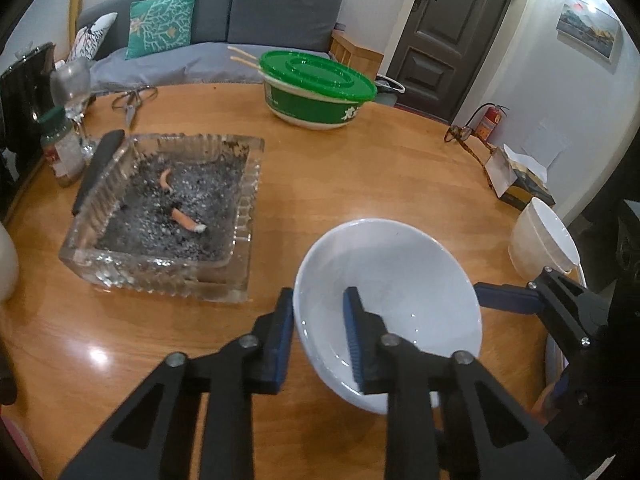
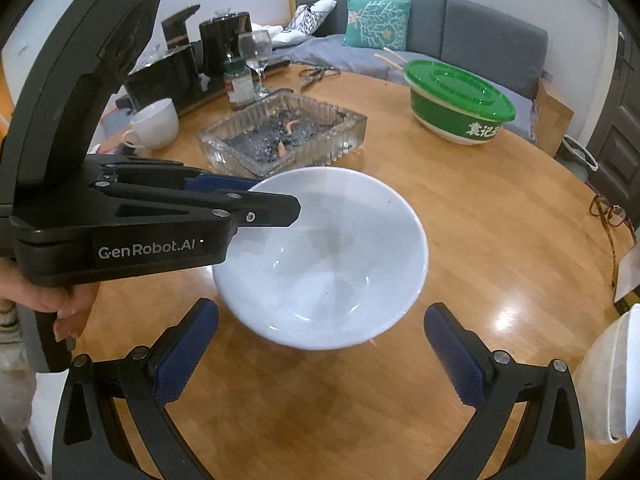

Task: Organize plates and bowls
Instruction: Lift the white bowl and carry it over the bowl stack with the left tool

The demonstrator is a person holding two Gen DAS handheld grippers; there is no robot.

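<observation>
the bowl sits mouth up near the table's near edge, round, so no long axis. the left gripper pinches its left rim, one finger inside. the right gripper hangs just short of it, jaws spread wide, empty. a one-sided rim pinch could tip or slip the glazed bowl on lifting.

Round wooden table — white bowl, glass ashtray, green-lidded tub.

Two white bowls, one mug, one green-lidded tub, one ashtray, two cigarette butts.
</observation>
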